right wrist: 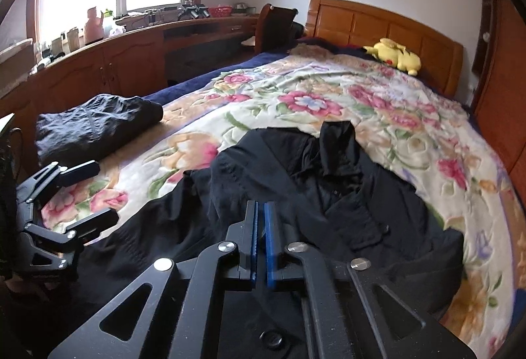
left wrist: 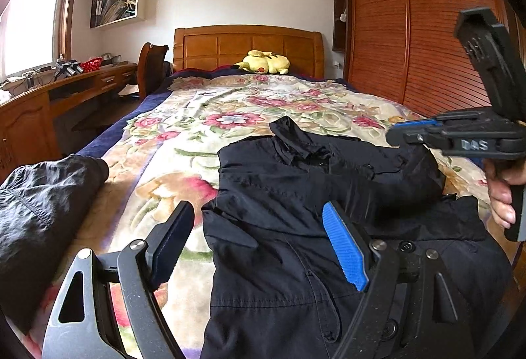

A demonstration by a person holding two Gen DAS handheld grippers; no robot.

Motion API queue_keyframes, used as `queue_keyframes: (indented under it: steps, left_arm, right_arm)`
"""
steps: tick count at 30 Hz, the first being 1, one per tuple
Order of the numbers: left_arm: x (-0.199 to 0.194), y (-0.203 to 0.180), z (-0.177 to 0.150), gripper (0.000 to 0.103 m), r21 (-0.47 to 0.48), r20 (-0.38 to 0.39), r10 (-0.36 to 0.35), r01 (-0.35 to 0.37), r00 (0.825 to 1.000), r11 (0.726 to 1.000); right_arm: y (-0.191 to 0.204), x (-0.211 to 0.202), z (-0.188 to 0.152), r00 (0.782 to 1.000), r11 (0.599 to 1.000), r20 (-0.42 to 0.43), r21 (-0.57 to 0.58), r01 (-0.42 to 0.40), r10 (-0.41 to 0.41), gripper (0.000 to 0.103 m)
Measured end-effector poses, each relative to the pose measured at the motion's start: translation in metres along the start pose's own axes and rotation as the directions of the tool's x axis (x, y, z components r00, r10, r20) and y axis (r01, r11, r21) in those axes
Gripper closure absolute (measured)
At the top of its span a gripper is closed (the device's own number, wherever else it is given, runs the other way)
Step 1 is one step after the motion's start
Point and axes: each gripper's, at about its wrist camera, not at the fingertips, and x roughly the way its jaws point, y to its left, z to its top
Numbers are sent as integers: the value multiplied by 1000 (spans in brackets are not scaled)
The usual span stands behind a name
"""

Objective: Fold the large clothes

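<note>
Coat (left wrist: pixel 296 227) is lying half-folded on bed (left wrist: pixel 197 115); left tongs (left wrist: pixel 263 244) are hanging wide, right tongs (right wrist: pixel 260 244) nearly closed, empty. Advise gripping both hem corners evenly.

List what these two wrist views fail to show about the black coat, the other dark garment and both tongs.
- Black coat: its hem runs off the bottom edge in both views, and the right tongs cover its lower front.
- Right tongs: the pads are nearly together, but whether cloth is pinched between them cannot be told.
- Folded dark garment: the left view cuts it at the left edge.
- Left tongs: open, above the coat; contact unclear.
</note>
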Motion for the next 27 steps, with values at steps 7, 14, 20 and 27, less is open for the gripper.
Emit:
queue_keyframes:
  steps: [7,14,20,27]
  left_arm:
    - [10,-13,3,22,7,-15,-31,31,999,999]
    - [34,-37,8,22,43,-65,-70,72,995,996]
    - [54,-55,12,22,58,-103,-92,98,990,993]
    - [83,-63,19,33,56,-160,-97,107,982,993]
  right_arm:
    - [-37,-13,-34,996,994,14,69,90,-92,48]
    - [-81,-3,-89,976,966,-74,144,215,-206,48]
    - [-96,9,-111,959,946,-120,170,276,-258,48]
    - [-101,18,-122,960,940,-136,208,271,-246,48]
